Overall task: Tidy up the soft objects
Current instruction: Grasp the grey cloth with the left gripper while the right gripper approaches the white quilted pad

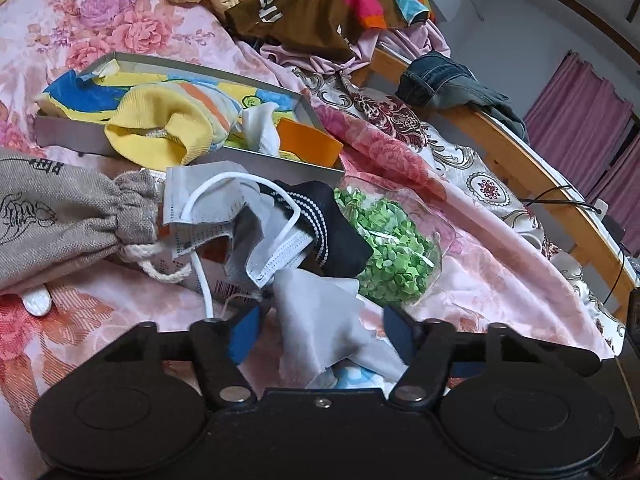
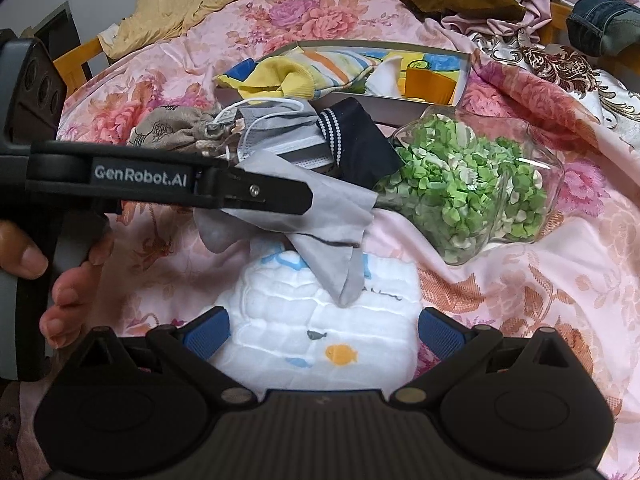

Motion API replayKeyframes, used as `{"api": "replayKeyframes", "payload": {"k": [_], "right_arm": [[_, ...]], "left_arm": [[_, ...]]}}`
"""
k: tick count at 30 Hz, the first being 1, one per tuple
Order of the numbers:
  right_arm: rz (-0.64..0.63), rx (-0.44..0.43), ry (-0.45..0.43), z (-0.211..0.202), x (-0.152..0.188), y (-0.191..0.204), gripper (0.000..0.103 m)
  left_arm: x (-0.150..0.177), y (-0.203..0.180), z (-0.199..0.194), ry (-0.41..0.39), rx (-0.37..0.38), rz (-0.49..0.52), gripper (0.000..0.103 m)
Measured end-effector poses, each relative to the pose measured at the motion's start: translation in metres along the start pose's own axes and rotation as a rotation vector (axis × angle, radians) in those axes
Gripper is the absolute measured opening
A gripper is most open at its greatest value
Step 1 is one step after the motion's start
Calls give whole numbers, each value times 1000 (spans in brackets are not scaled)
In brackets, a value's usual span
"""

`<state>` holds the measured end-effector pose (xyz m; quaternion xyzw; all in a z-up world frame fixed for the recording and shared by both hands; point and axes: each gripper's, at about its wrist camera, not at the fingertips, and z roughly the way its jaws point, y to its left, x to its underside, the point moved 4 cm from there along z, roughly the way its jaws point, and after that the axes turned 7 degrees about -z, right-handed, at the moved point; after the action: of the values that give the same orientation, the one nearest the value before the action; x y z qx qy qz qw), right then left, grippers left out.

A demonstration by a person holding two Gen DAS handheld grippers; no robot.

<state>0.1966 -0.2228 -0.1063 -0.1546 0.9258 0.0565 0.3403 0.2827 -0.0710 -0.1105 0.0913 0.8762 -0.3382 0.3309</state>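
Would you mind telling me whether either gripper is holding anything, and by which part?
Neither grips yet. The left gripper, jaws open, straddles the grey cloth; the right gripper, also open, flanks the white fish-print cloth.

- A shallow tray (image 1: pixel 60 128) lies on the bed (image 1: pixel 500 264), holding a knitted sock (image 1: pixel 168 128), a crumpled tissue (image 1: pixel 260 124) and a small cup (image 1: pixel 308 142).
- In front of the tray sit a drawstring bag (image 1: pixel 56 216) at left, a face mask (image 1: pixel 224 216) beside it, then a folded sock (image 1: pixel 336 228).
- A clear bag of paper bits (image 1: pixel 392 248) lies right of the folded sock, touching it.
- A cloth (image 1: pixel 320 320) lies nearest, between the left hand-held gripper (image 1: pixel 320 332) fingers, draped partly over a padded towel (image 2: pixel 320 328).
- Behind the tray, clothes (image 1: pixel 328 4) are heaped at the bed's far side.
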Motion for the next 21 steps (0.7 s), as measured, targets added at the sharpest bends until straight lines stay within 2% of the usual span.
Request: {"api": "replayKeyframes", "payload": {"k": [3,11,16,21], "right_arm": [[-4,0,-2,0,0,1,103],[-2,1,5,1,0,0,103],[-24,1,29,5,2,4,103],[-40,-2,37,7,3,8,103]], "left_arm": [[2,-1,1,16,15,14,43],[2,-9,-3,5,10,72,18],[-7,-12,-10,-37,-7,111,14],[-7,-11,-9,-38,-15,121,8]]}}
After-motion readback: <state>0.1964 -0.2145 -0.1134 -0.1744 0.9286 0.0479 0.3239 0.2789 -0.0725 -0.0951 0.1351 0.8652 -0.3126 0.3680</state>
